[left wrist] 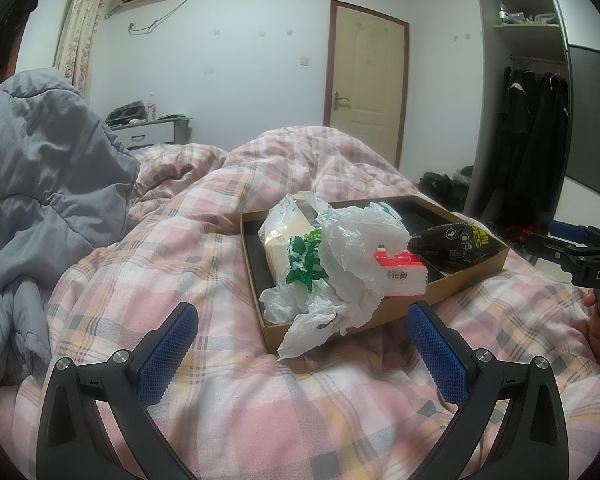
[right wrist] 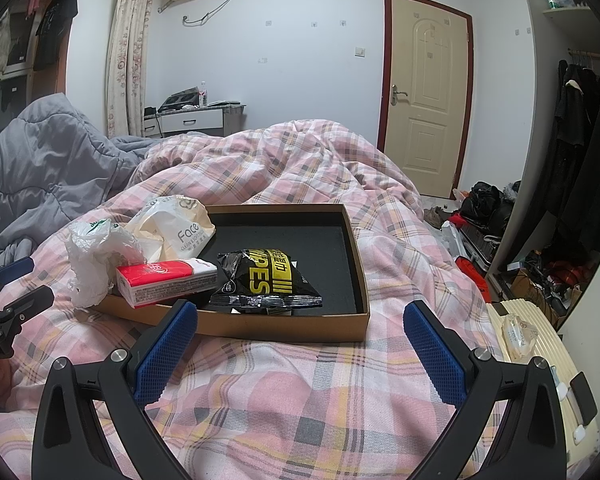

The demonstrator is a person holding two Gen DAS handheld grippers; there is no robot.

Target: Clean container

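Observation:
A shallow cardboard box (left wrist: 464, 280) (right wrist: 296, 326) with a black inside lies on the pink plaid duvet. It holds a crumpled white plastic bag (left wrist: 352, 248) (right wrist: 92, 264), a cream face-tissue pack (left wrist: 284, 236) (right wrist: 176, 224), a red and white tissue pack (left wrist: 400, 272) (right wrist: 168, 280) and a black and yellow wipes packet (left wrist: 456, 244) (right wrist: 268, 280). My left gripper (left wrist: 302, 354) is open, hovering just short of the box's near corner. My right gripper (right wrist: 300, 354) is open too, in front of the box's near wall, and shows at the right edge (left wrist: 564, 246) of the left wrist view.
A grey quilt (left wrist: 32, 200) (right wrist: 40, 176) is heaped at the left. A cream suitcase (right wrist: 540, 356) stands beside the bed at right, with clutter on the floor (right wrist: 488, 216) and hanging clothes (left wrist: 536, 120). A closed door (right wrist: 424, 96) and a nightstand (right wrist: 192, 120) are behind.

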